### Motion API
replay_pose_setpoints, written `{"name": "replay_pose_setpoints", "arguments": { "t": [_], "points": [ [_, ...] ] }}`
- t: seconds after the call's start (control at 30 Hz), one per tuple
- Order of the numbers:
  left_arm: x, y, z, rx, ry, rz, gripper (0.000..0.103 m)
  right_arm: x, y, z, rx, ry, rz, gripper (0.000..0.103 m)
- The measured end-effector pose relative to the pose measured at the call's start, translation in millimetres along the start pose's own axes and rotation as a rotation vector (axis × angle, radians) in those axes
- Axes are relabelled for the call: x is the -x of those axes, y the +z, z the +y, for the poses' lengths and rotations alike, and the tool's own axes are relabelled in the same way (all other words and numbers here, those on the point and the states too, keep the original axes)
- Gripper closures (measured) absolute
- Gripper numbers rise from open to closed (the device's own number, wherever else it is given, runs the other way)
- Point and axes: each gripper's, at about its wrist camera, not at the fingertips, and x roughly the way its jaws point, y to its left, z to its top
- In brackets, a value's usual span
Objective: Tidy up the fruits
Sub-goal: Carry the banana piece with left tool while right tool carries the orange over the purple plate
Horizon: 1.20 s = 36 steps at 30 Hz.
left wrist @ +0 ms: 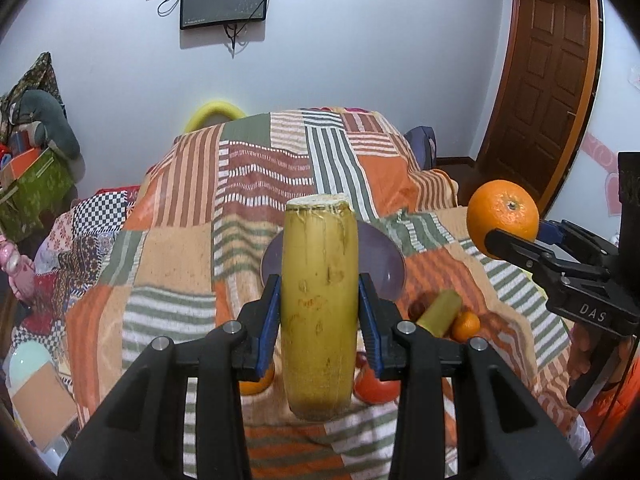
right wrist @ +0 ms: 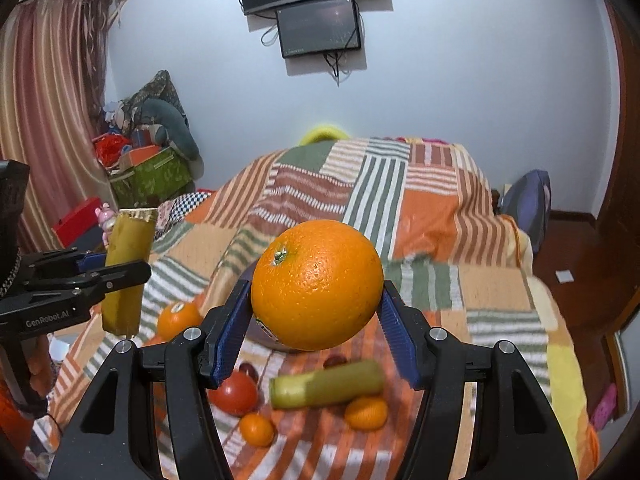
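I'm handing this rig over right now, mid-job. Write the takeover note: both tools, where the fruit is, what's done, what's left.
Left tool: shut on a yellow-green stalk piece, held upright above the bed.
Right tool: shut on a large orange, also in the air.
On the bedspread: plate, empty as far as visible, second stalk piece, tomato, three small oranges, some small dark red fruits.
Done: two items lifted.
Left: place both, then sort the loose fruit.

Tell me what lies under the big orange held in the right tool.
Below the big orange, on the patchwork blanket: a green stalk piece, a red tomato, small oranges and a grey plate edge. The orange covers most of that plate.
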Motion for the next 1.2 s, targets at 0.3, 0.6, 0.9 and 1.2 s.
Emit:
{"name": "replay_pose_setpoints", "arguments": {
  "t": [0.3,0.6,0.9,1.2],
  "points": [
    [-31.4,22.1,4.7,-0.001,0.017,0.003,0.066,-26.7,16.7,-1.2,0.025,0.018,-0.003,0.044],
    [-77.5,32.0,18.4,0.013,0.033,0.063,0.066,-72.0,26.4,-3.7,0.075,0.011,0.064,0.044],
    [-129.9,35.2,35.3,0.019,0.016,0.154,0.066,-118.1,22.0,-5.1,0.118,0.004,0.164,0.044],
    [-181.4,34.3,41.0,0.012,0.021,0.285,0.066,-155.4,15.1,-9.1,0.173,-0.023,0.293,0.044]
  ]
}}
